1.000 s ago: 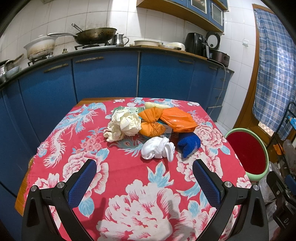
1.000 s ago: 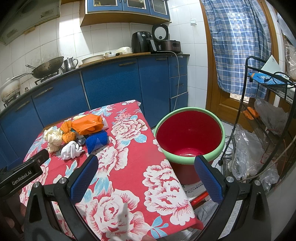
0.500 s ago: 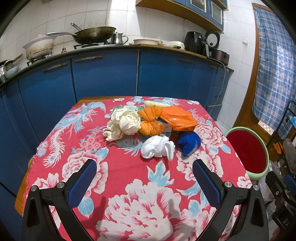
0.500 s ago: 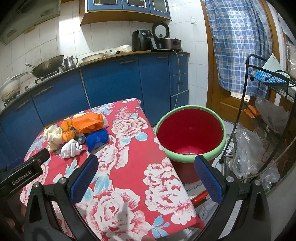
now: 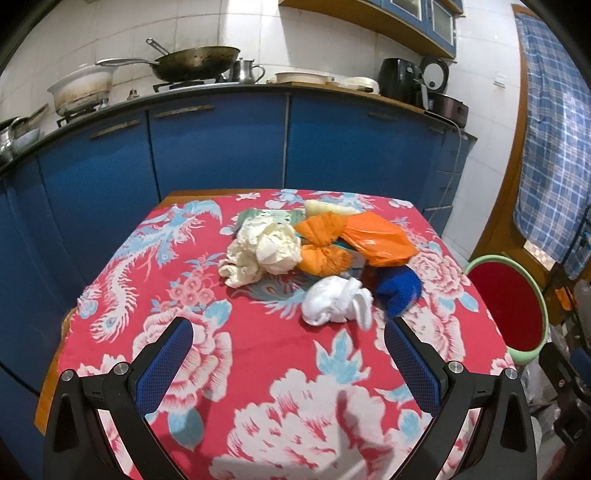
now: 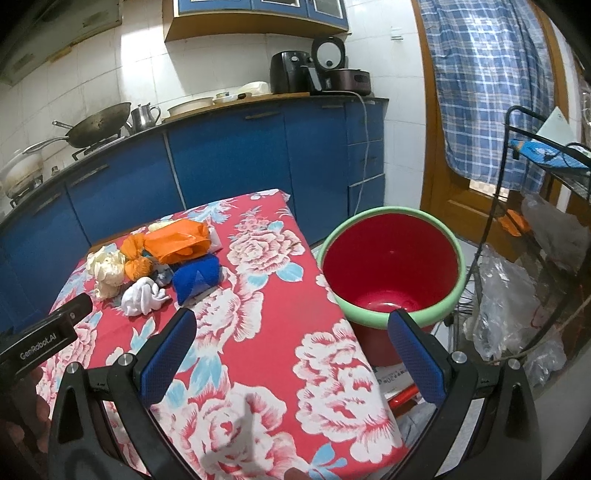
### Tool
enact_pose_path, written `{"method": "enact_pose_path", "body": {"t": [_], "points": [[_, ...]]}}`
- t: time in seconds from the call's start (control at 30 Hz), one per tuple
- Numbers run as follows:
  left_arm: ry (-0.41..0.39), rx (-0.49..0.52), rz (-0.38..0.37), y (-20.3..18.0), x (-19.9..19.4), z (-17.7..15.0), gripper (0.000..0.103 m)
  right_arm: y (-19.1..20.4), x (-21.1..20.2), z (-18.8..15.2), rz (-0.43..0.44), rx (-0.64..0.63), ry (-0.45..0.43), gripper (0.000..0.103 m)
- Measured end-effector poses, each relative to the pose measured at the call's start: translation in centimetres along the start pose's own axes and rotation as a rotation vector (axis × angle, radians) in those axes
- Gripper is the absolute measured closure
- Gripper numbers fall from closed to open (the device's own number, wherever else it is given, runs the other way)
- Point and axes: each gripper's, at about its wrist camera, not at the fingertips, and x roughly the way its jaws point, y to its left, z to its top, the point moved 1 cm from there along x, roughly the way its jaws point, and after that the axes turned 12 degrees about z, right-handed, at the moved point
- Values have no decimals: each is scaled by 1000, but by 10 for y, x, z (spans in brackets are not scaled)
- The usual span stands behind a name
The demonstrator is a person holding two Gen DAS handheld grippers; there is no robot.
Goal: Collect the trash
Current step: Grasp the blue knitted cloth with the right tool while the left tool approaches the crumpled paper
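My left gripper [image 5: 288,354]: jaws wide, empty.
My right gripper [image 6: 291,347]: jaws wide, empty.
Trash pile [image 5: 317,251]: crumpled wads, long axis left-right across table.
Bucket [image 6: 391,314]: upright, red.

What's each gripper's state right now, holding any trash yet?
Left gripper: open, empty, over the table short of the white wad.
Right gripper: open, empty, facing the table edge and the red bucket.

Both views are evenly lit from above, with bright patches on the white wall tiles [image 5: 207,26]. Soft shadows fall on the flowered tablecloth [image 5: 280,373] near the bottom edge. Fisheye bending curves the blue cabinets [image 6: 229,162], and the corners go black. The left view is slightly blurred.
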Motion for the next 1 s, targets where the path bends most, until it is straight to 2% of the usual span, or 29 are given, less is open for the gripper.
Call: {"method": "enact_pose_path", "body": {"t": [0.33, 0.5, 0.73, 0.9, 1.0], "points": [[62, -24, 1, 17, 35, 29, 0, 12, 40, 22, 82, -24, 89, 1], [82, -21, 25, 21, 59, 44, 0, 23, 64, 32, 128, -52, 125, 1], [98, -13, 26, 19, 89, 59, 1, 34, 106, 43, 147, -82, 182, 1], [109, 13, -3, 13, 106, 64, 9, 40, 140, 45, 154, -84, 241, 1], [134, 10, -37, 13, 117, 62, 23, 43, 156, 44, 154, -81, 264, 1]]}}
